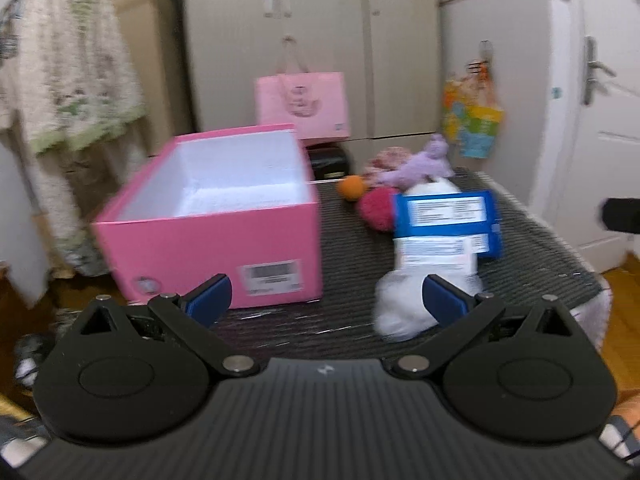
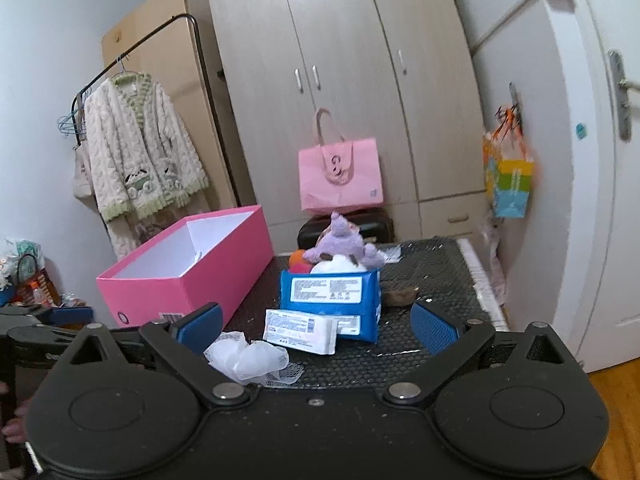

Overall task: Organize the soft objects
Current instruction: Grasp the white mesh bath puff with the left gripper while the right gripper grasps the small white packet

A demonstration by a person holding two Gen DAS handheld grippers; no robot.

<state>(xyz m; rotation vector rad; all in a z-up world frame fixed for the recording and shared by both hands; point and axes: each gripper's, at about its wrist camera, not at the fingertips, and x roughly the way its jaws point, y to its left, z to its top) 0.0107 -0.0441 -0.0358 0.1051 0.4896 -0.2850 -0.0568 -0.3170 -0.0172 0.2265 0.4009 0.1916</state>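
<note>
Both claws stand apart and empty. The white mesh puff (image 2: 250,360) lies at the worktop's (image 2: 436,276) near edge, right of the empty pink box (image 1: 208,216), just ahead of the left claw (image 1: 326,300), the nearer one.

- Setting: a home bedroom.
- Evidence: three-door wardrobe (image 2: 344,92); fleece robe (image 2: 140,152) hanging on a clothes rail (image 2: 160,34); white room door (image 2: 608,184); wood floor (image 2: 616,408).

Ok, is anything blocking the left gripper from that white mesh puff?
Nothing visible. The left gripper is open, and the white mesh puff lies just ahead beside its right finger, on the dark mat.
</note>
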